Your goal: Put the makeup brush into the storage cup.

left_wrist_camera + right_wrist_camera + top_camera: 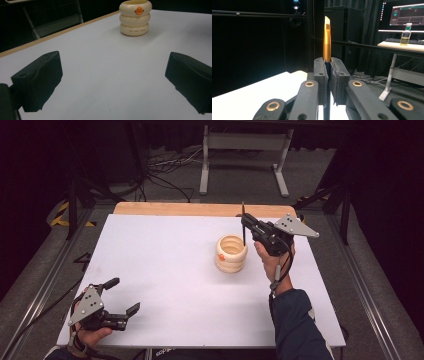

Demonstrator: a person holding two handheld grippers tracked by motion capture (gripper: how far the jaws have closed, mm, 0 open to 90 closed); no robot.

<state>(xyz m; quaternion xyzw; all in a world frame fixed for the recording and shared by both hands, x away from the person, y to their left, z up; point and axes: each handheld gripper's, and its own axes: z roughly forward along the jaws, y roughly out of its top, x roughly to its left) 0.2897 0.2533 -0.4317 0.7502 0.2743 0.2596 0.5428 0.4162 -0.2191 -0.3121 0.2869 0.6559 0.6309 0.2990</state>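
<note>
A cream ribbed pot [231, 253] with an orange duck mark [139, 10] stands right of the table's centre. My right gripper [245, 221] hovers just right of the pot, shut on a thin dark stick [243, 224] held upright, its lower end over the pot's mouth. In the right gripper view the stick [327, 37] rises gold-coloured from between the closed pads [322, 75]. My left gripper [125, 296] rests near the table's front left corner, open, its pads [40, 80] wide apart with nothing between them and the pot [135, 17] far ahead.
The white table top [170, 265] has a wooden strip [200, 209] along its far edge. Beyond it are a metal stand [245, 150] and cables on the floor. A desk with a monitor [407, 15] and a bottle [405, 34] stands off to the side.
</note>
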